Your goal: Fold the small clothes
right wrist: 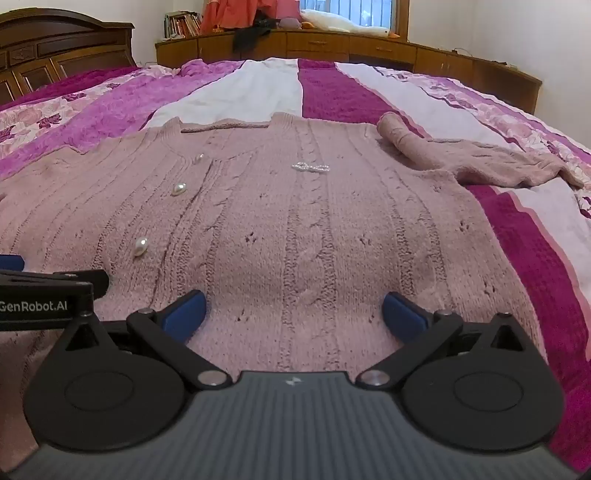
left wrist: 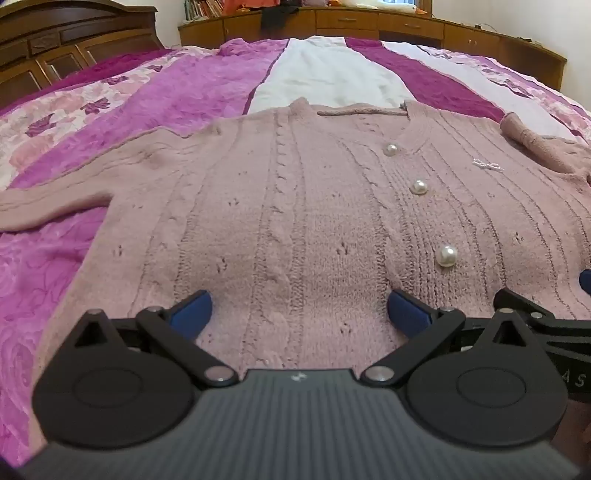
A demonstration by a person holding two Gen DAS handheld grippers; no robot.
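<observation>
pink cable-knit cardigan with pearl buttons (left wrist: pixel 295 221) lies flat, front up, on striped magenta bedspread (left wrist: pixel 207 92); folding apparently not begun; left gripper (left wrist: pixel 299 310) and right gripper (right wrist: pixel 293 310) released at hem

A bed cover (right wrist: pixel 321 92) with magenta, white and flowered pink stripes is spread over the bed. At the left stands a dark wooden headboard (right wrist: pixel 55 55). Behind the bed runs a low wooden cabinet (right wrist: pixel 369 48), with books (right wrist: pixel 183 23), a white soft toy (right wrist: pixel 343 22) and orange cloth (right wrist: pixel 236 14) on top.
</observation>
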